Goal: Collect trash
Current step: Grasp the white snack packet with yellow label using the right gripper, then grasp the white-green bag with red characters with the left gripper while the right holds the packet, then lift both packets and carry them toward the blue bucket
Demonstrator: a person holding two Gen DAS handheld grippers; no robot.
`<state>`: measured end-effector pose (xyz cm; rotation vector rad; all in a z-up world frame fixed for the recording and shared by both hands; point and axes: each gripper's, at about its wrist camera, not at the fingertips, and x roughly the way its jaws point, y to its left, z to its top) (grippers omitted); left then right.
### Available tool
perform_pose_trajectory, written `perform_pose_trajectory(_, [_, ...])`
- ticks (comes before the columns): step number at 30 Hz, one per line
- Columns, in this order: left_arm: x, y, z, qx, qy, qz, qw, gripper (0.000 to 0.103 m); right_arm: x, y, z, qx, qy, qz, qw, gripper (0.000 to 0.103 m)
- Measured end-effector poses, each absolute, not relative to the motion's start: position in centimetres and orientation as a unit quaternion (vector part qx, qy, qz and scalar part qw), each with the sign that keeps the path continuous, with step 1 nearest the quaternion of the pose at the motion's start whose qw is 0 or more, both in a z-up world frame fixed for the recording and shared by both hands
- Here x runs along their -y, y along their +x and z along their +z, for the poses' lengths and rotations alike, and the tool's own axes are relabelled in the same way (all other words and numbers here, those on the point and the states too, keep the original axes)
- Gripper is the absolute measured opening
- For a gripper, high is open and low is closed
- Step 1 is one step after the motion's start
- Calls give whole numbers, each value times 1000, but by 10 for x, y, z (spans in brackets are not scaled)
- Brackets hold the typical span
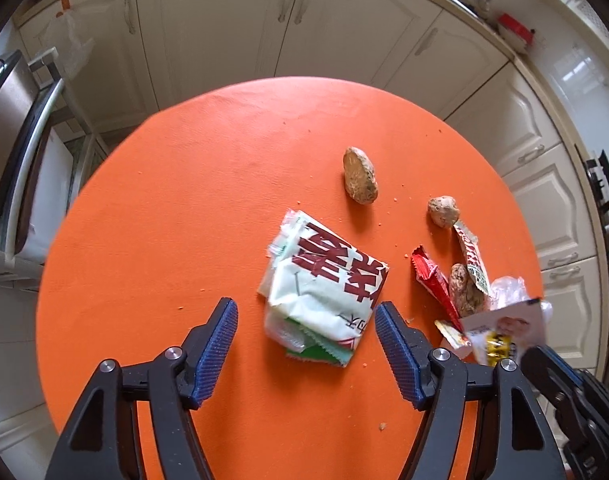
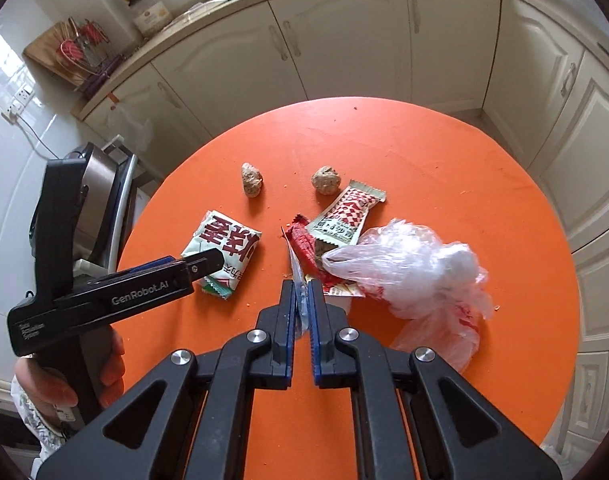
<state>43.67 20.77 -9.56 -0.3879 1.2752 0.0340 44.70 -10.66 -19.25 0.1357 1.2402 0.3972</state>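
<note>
On the orange round table (image 1: 176, 208) lies a white and green packet (image 1: 328, 280) with red characters. My left gripper (image 1: 305, 306) hangs open just above its near end, one finger on each side, pads off it. In the right wrist view the left gripper (image 2: 202, 266) reaches over the same packet (image 2: 224, 236). My right gripper (image 2: 301, 286) is shut on a thin wrapper (image 2: 294, 264), seen edge-on here. The left wrist view shows that wrapper (image 1: 504, 332) as white and yellow, lifted and blurred. A red wrapper (image 2: 302, 240), a checkered wrapper (image 2: 348, 212) and a clear plastic bag (image 2: 416, 268) lie beside it.
Two brown food lumps (image 2: 251, 179) (image 2: 326, 180) sit farther back, a third (image 1: 464, 288) among the wrappers. Crumbs dot the table (image 2: 464, 184). Cream cabinets (image 2: 344, 40) ring it, with a steel appliance (image 2: 100, 176) at the left. A person's hand (image 2: 44, 384) holds the left gripper.
</note>
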Motion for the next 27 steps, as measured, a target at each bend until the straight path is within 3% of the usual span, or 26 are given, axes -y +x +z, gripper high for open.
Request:
perform_pose_trajectory(4, [-197, 445, -105, -588, -172, 22, 790, 72, 124, 448, -188, -573, 75, 179, 797, 5])
perform_pose_trajectory(7, [-192, 447, -111, -581, -158, 26, 798, 68, 132, 448, -189, -568, 79, 169, 802, 6])
perform_pose_trajectory(10, [-182, 444, -113, -569, -130, 20, 811, 59, 136, 450, -192, -571, 85, 166, 800, 6])
perform_pose_trajectory(13, [-176, 439, -105, -550, -103, 16, 829, 31, 137, 452, -197, -576, 85, 166, 796, 6])
perform_pose_trajectory(15, [-176, 436, -98, -541, -99, 12, 835, 20, 137, 452, -200, -578, 88, 166, 794, 6])
perform_pose_trajectory(27, [-169, 411, -81, -532, -94, -22, 841, 10, 142, 443, -198, -578, 97, 163, 794, 6])
